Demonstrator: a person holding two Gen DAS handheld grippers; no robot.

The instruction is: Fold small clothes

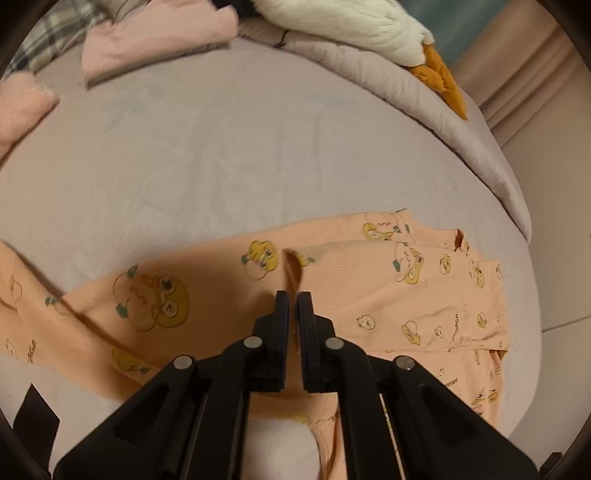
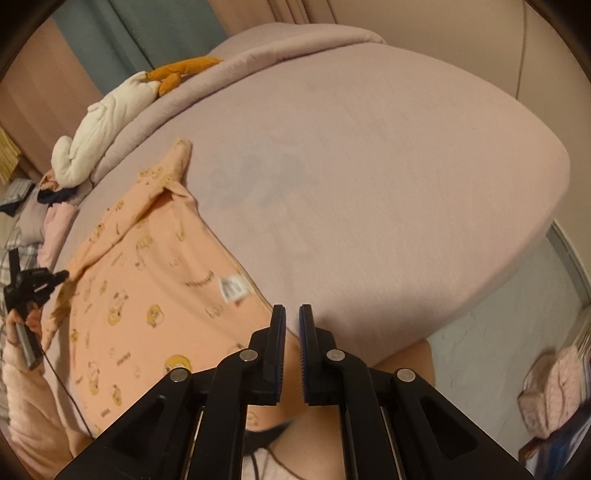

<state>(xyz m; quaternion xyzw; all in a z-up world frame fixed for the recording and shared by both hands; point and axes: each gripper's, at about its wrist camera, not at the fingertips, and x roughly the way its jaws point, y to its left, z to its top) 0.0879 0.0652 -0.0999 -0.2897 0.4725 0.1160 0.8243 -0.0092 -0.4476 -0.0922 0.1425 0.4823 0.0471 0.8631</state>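
Observation:
A peach baby garment [image 1: 388,295] with yellow cartoon prints lies spread on the pale bed sheet [image 1: 221,155]. My left gripper [image 1: 293,295] is shut on a raised pinch of its fabric, which sticks up between the fingertips. In the right wrist view the same garment [image 2: 147,295] lies at the left with a white label [image 2: 232,290] near its edge. My right gripper [image 2: 292,310] hovers at the garment's right edge, its jaws nearly closed with a narrow gap and nothing between them. The left gripper [image 2: 61,275] shows small at the far left there.
Folded pink clothes [image 1: 159,40] lie at the back of the bed. A white and orange plush toy [image 1: 369,26] rests on the rolled quilt [image 1: 461,122]. The bed edge and floor [image 2: 517,332] are at the right.

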